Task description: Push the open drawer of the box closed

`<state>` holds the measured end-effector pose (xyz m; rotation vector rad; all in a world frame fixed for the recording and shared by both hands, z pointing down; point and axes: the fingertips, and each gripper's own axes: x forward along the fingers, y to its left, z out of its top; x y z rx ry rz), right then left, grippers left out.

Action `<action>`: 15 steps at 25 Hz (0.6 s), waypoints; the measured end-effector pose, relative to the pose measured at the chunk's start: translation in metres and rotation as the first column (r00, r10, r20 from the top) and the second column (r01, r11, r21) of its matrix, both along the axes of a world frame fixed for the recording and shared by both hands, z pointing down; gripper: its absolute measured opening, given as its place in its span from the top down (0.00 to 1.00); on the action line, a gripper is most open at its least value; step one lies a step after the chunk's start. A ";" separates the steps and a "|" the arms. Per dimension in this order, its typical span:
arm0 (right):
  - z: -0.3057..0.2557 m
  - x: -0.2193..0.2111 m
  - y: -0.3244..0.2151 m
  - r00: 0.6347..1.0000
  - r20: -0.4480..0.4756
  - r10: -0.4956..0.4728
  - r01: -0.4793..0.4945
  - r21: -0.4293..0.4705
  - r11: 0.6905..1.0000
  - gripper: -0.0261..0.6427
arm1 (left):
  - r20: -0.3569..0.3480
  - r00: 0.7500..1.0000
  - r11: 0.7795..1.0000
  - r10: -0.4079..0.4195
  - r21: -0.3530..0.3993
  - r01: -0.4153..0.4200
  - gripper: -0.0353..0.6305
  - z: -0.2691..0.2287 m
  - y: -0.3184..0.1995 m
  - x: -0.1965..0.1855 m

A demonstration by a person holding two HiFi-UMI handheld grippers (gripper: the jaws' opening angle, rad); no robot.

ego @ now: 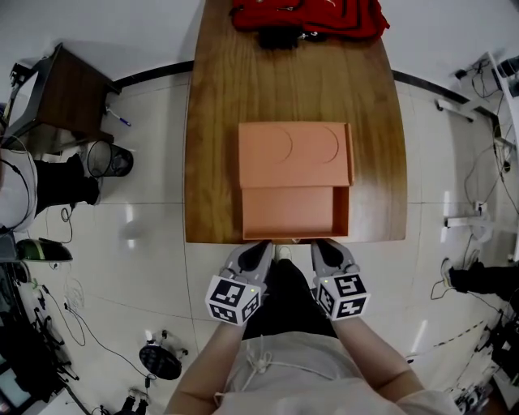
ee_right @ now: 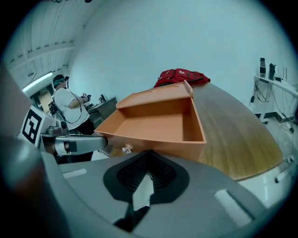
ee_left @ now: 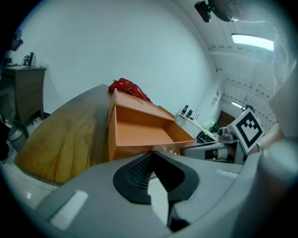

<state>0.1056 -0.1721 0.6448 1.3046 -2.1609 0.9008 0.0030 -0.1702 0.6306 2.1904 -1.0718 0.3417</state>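
Note:
An orange box lies on the wooden table, its drawer pulled out toward the table's front edge and empty inside. My left gripper and right gripper hover side by side just off that edge, both shut on nothing, tips close to the drawer front. In the left gripper view the drawer stands right beyond the shut left gripper. In the right gripper view the drawer and its small clear knob sit just ahead of the right gripper.
A red bag lies at the table's far end, behind the box. A dark side table and a bin stand on the floor at left. Cables and stands litter the floor on both sides. A person stands in the background.

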 end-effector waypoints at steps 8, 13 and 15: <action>-0.003 -0.008 -0.034 0.999 -0.007 -0.034 0.034 0.017 0.999 0.95 | 0.003 1.000 1.000 -0.002 -0.025 0.002 0.94 -0.001 -0.034 0.007; -0.006 -0.014 -0.065 0.998 -0.013 -0.058 0.059 0.044 0.997 0.95 | -0.010 1.000 1.000 -0.022 -0.018 0.022 0.94 -0.006 -0.066 0.004; -0.008 -0.015 -0.075 0.998 -0.015 -0.066 0.067 0.056 0.996 0.95 | -0.009 1.000 0.999 -0.030 -0.015 0.029 0.94 -0.007 -0.076 0.004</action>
